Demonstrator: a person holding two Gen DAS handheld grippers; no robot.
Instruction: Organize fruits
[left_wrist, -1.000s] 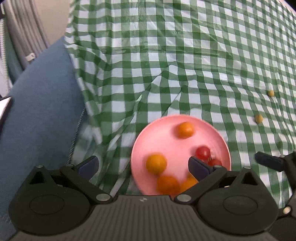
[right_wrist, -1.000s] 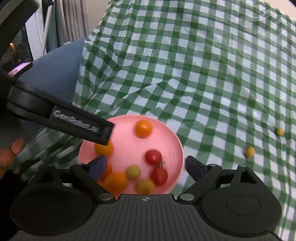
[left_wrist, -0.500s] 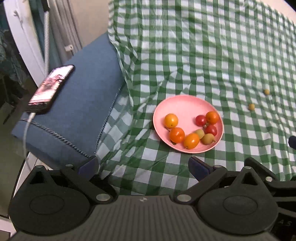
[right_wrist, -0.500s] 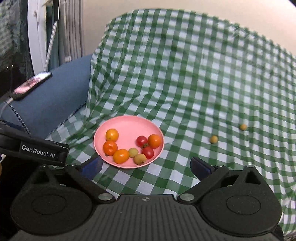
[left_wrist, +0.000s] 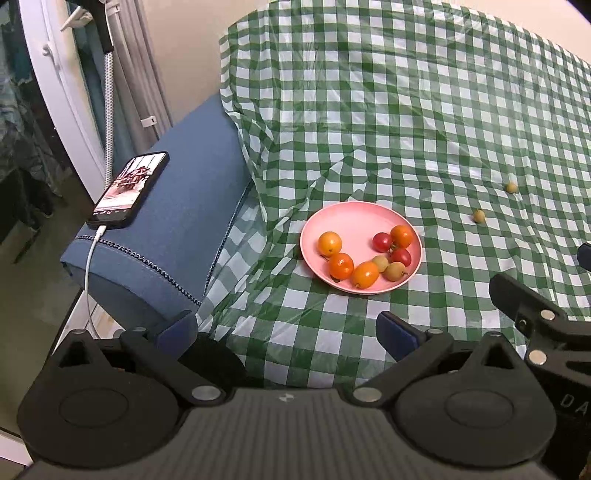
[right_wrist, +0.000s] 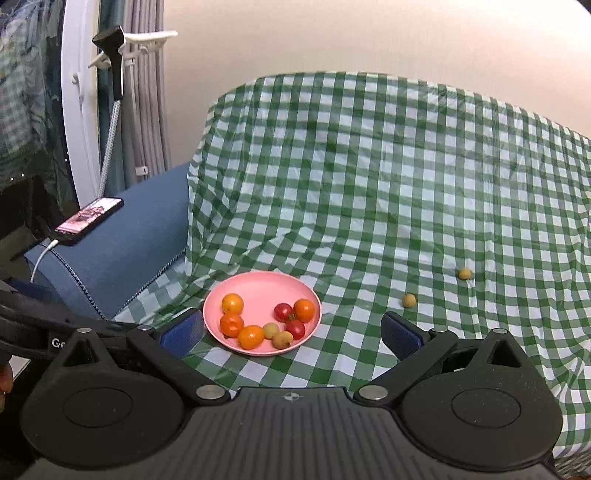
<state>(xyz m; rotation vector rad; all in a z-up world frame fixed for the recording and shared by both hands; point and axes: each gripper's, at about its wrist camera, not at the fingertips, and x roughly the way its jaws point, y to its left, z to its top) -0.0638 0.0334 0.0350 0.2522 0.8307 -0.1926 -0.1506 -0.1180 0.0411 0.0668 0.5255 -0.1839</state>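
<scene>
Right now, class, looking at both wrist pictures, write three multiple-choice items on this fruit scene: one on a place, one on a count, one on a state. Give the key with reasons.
1. Where does the phone lie?
A. on the blue cushion
B. on the pink plate
C. on the checked cloth

2. How many small fruits lie loose on the checked cloth, off the pink plate?
A. none
B. two
C. five

3. How is the right claw?
A. shut on a tomato
B. shut, empty
C. open, empty

Key: 1 A, it rests on blue fabric, cable attached. 2 B, two sit right of the plate. 3 C, fingers wide apart, nothing between.
</scene>
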